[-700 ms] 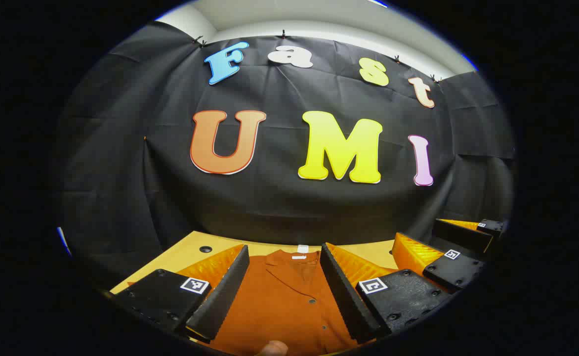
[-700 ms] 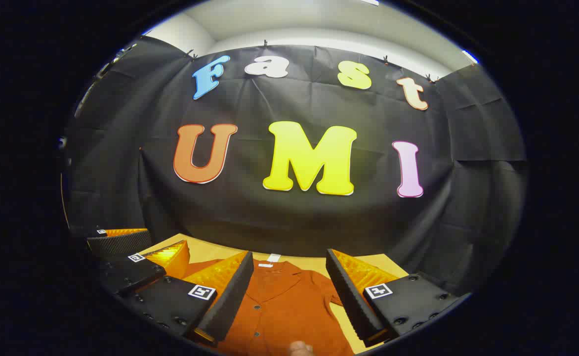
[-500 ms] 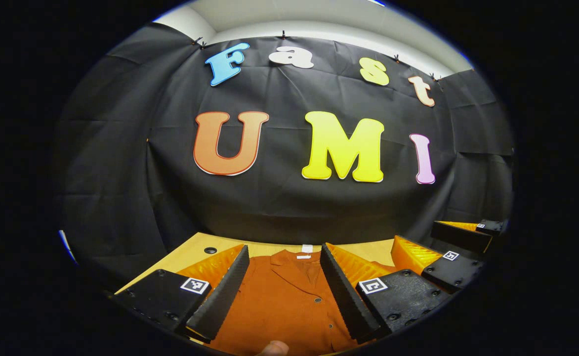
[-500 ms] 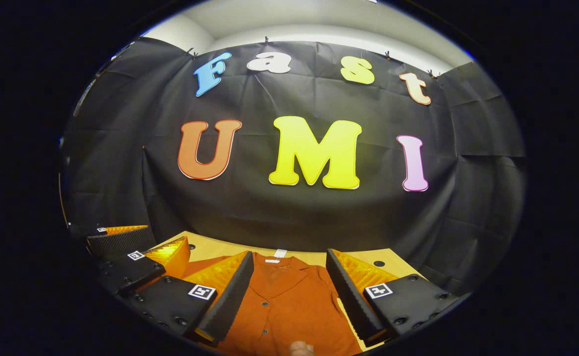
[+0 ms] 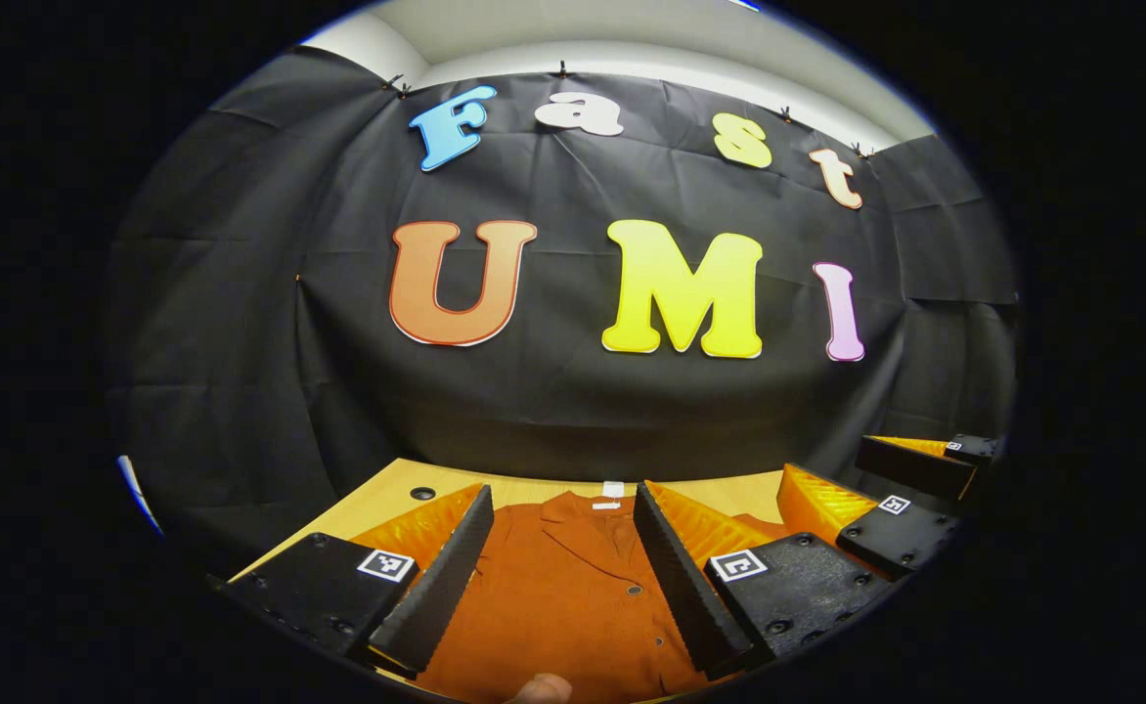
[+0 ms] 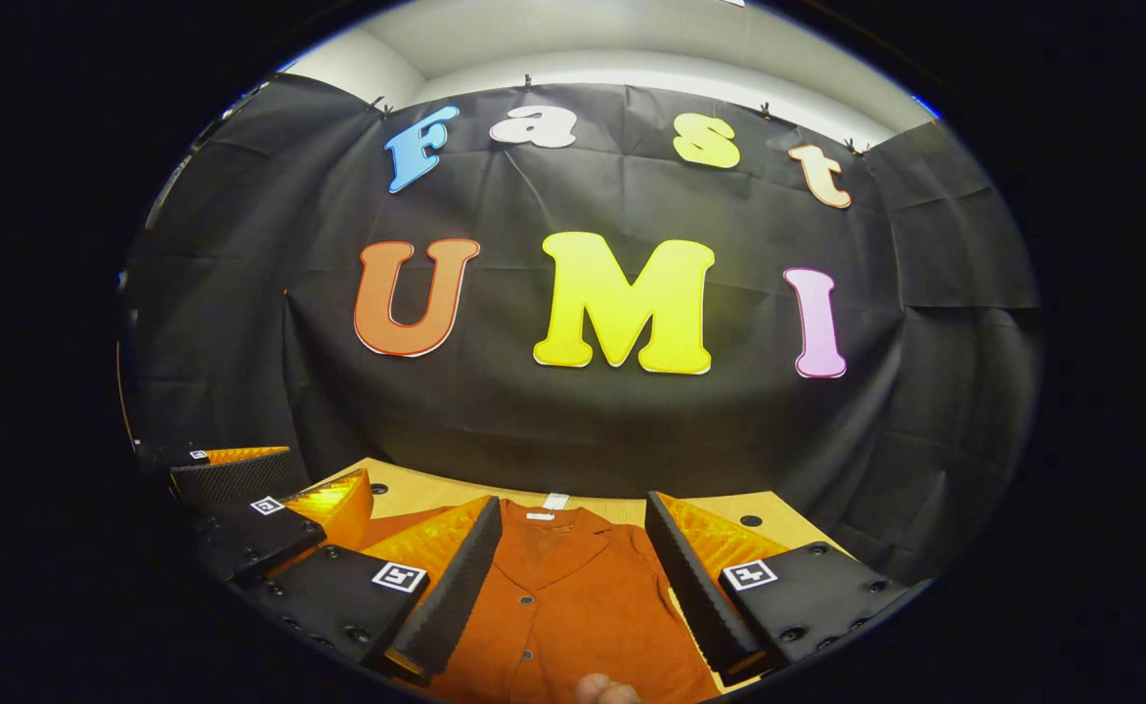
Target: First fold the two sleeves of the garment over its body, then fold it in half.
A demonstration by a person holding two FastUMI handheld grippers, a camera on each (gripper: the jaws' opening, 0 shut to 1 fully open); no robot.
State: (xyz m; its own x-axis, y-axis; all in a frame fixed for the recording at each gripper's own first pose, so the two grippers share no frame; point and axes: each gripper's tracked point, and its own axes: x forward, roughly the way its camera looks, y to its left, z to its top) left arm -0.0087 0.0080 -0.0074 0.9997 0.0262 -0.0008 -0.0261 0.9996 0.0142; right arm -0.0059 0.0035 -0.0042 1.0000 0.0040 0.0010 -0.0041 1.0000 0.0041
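Note:
A rust-orange buttoned garment (image 5: 553, 596) lies flat on a wooden table (image 5: 377, 501), collar and white tag at the far end. My left gripper (image 5: 563, 494) hovers open over the garment's near part, with cloth showing between its fingers and nothing held. In the left gripper view my right gripper (image 5: 852, 479) stands at the right. In the right gripper view the garment (image 6: 573, 596) shows between the spread fingers of my right gripper (image 6: 573, 504), which is open and holds nothing. My left gripper (image 6: 289, 484) stands beside it at the left. The sleeves are mostly hidden behind the fingers.
The table (image 6: 417, 494) ends close behind the collar, against the black cloth wall (image 6: 583, 430). Small round holes (image 6: 749, 520) sit in the tabletop near the far corners. A person's fingertip (image 5: 539, 689) shows at the bottom edge.
The right gripper view has tipped slightly down, so a bit more table and garment shows. The left gripper view has drifted a little. Both grippers stay open.

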